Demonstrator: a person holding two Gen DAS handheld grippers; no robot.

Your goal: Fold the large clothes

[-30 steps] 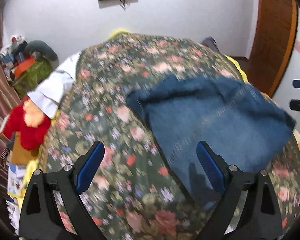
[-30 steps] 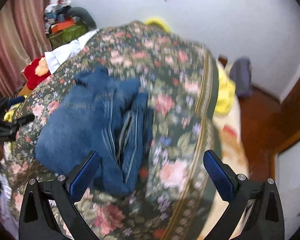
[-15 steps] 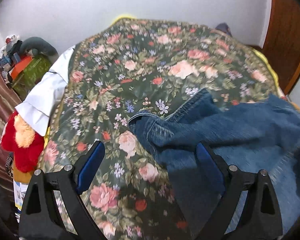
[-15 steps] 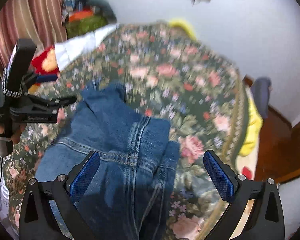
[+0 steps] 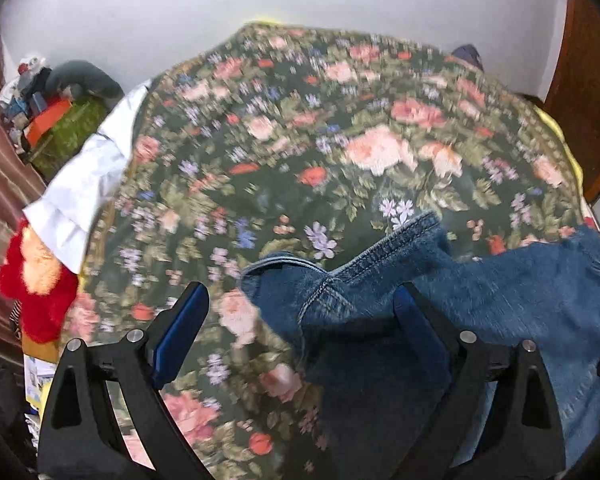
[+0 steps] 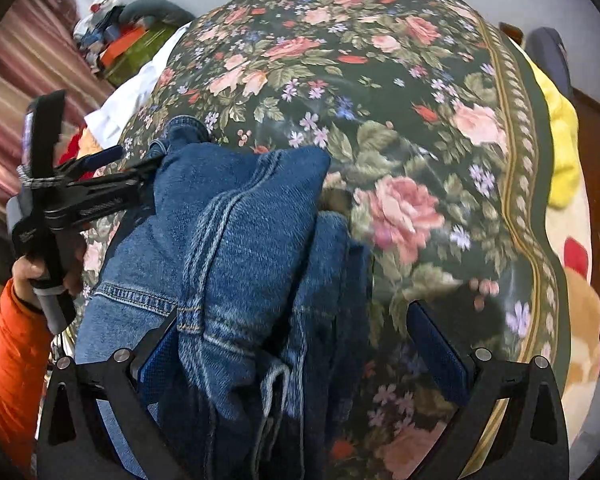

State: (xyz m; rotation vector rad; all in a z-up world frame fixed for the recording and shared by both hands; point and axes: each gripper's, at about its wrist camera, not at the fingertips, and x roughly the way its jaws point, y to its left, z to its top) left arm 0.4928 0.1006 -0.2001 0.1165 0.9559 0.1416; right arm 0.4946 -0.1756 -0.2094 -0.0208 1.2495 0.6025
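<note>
Blue jeans lie bunched on a dark floral bedspread. In the left wrist view my left gripper is open just above the near hem end of the jeans, with cloth between its fingers. In the right wrist view the jeans are piled in thick folds, and my right gripper is open low over the pile, its left finger against the denim. The left gripper also shows there, at the pile's left edge, held by a hand in an orange sleeve.
A white cloth hangs off the bed's left side above a red plush toy. Clutter is piled in the far left corner. A yellow blanket lies at the bed's right edge, near a wooden door.
Both grippers have dropped closer to the jeans. The left one has moved in onto the near hem end; the right one now sits right over the folded pile.
</note>
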